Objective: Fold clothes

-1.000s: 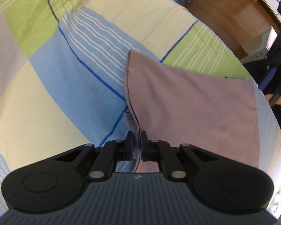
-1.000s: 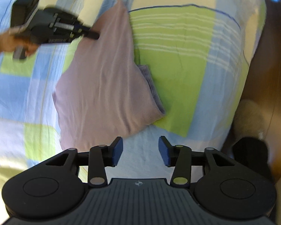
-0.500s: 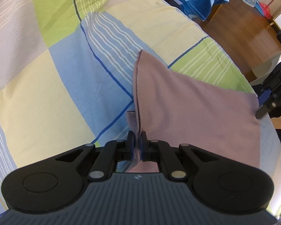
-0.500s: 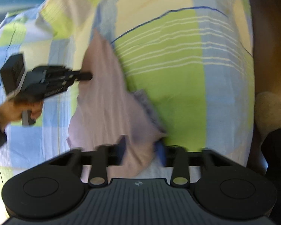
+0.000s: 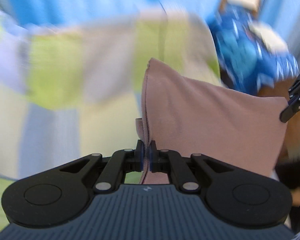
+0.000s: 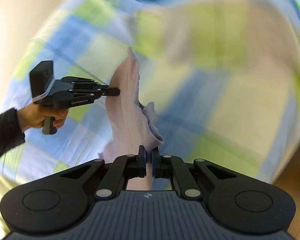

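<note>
We have the cloth (image 5: 210,120) pinched in both the left gripper (image 5: 146,156) and right gripper (image 6: 148,164), lifted above the bed (image 6: 230,100). It looks partly folded; laying flat remains.

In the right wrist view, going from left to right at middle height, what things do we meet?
Sleeve → hand → left tool → pink cloth → checked bedcover.
</note>
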A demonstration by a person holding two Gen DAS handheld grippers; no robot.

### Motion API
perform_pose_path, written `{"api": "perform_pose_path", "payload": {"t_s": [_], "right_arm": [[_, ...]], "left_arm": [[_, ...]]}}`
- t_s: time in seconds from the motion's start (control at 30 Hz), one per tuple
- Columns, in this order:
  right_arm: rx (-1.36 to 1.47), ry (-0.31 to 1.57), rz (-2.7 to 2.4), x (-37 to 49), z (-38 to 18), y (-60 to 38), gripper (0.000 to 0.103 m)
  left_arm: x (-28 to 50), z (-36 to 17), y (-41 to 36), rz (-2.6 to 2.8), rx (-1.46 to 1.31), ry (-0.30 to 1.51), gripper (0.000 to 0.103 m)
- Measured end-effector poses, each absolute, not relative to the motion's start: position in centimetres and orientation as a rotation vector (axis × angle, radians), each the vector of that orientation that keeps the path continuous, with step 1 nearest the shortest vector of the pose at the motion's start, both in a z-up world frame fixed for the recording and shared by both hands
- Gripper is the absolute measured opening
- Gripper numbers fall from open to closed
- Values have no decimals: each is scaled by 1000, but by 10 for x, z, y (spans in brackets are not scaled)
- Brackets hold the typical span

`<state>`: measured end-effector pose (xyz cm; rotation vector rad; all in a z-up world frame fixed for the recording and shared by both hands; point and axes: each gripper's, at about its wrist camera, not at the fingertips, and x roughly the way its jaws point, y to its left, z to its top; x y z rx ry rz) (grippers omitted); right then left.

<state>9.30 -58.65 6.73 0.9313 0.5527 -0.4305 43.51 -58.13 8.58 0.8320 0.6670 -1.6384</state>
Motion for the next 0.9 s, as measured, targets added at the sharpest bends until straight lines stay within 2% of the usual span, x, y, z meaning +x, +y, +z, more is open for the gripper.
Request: {"api": "perform_pose_path", "payload": {"t_s": [0.27,0.43,0.57,0.67,0.9], "right_arm": [[420,584,-312,101,199,-565,5],[271,660,-170,111,239,-495,5],[273,778,-50,115,218,-440,5],[356,873,23,119,169,-419,5],[544,1046,89,140,57,-449,5]], "left_arm": [[421,186,-470,-1538,483,544,2],[383,204,-383,-1445,369,601,2],[352,173,-318,-1340,354,750,2],[335,127,-292,-1272,383,877,2],[333,30,-302,-1168,463,1012,2]]}}
